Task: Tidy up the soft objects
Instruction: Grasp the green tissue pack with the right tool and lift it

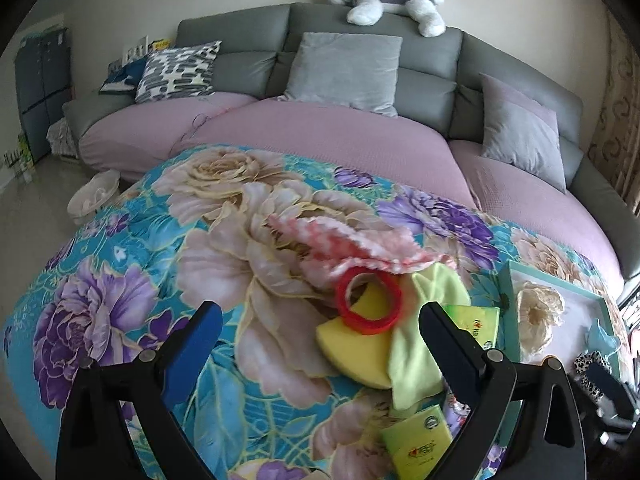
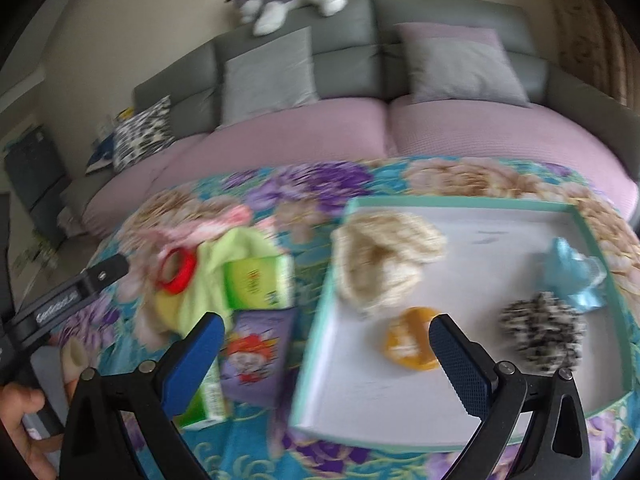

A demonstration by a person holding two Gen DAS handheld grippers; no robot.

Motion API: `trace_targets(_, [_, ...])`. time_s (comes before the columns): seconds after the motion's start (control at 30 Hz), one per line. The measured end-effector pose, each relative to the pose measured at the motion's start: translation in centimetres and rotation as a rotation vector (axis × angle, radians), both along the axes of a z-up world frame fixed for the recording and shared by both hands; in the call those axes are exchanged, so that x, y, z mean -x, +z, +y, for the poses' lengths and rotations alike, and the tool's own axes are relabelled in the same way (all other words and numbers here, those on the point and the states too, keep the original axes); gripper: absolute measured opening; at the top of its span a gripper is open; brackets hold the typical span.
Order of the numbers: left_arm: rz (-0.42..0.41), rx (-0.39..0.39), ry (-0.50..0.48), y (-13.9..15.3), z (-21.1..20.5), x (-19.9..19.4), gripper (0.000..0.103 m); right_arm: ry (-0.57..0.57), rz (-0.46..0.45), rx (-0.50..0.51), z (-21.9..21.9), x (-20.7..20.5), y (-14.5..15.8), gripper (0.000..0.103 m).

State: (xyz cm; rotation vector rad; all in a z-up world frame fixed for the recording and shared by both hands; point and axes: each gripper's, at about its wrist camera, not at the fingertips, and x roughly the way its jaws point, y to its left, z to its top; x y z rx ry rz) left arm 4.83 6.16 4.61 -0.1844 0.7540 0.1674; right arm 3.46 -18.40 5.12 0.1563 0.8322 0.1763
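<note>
Left gripper (image 1: 320,320) hovers over the floral cloth (image 1: 120,280), fingers spread, empty, aimed at the red ring (image 1: 368,300) on the yellow sponge (image 1: 352,344). Right gripper (image 2: 326,344) hangs spread and empty over the tray (image 2: 460,400) holding the cream knit (image 2: 384,264).

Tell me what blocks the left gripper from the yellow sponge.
The red plastic ring lies on the yellow sponge, and a lime-green cloth overlaps its right edge. The open left gripper otherwise faces it unobstructed.

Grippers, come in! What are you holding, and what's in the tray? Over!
Left gripper open, empty. Right gripper open, empty, over tray. Tray holds cream yarn, orange piece, speckled pom, blue item. Red ring outside, on cloth pile.
</note>
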Motion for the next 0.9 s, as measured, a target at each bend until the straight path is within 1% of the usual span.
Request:
trace_targets(0.17, [0.027,0.015,0.033,-0.6,1.6,0.3,0.099,0.107,0.025,0.032,3.8,0.1,-0.8,0.103])
trace_targets(0.33, [0.072,0.041,0.044,-1.6,2.8,0.4,0.099,0.194,0.056,0.065,7.1,0.7,-1.7,0.103])
trace_targets(0.47, [0.139,0.044,0.050,-3.2,3.4,0.0,0.099,0.235,0.096,0.093,9.0,0.7,-2.8,0.102])
trace_targets(0.5, [0.159,0.046,0.052,-3.6,3.6,-0.1,0.099,0.244,0.102,0.098,9.3,0.8,-3.0,0.101])
trace_targets(0.57, [0.193,0.056,0.058,-4.5,4.1,-0.3,0.099,0.262,0.117,0.108,10.1,1.0,-3.4,0.094])
trace_targets(0.63, [0.226,0.073,0.068,-5.5,4.6,-0.6,0.099,0.274,0.132,0.123,10.7,1.1,-3.9,0.090])
trace_targets(0.7, [0.250,0.084,0.074,-6.1,5.0,-0.7,0.099,0.288,0.146,0.135,11.1,1.2,-4.2,0.088])
trace_targets(0.77, [0.258,0.089,0.084,-6.4,5.3,-0.7,0.099,0.305,0.159,0.156,11.6,1.4,-4.6,0.084])
trace_targets(0.9, [0.262,0.085,0.087,-6.6,5.4,-0.7,0.099,0.336,0.176,0.184,12.3,1.6,-5.0,0.079])
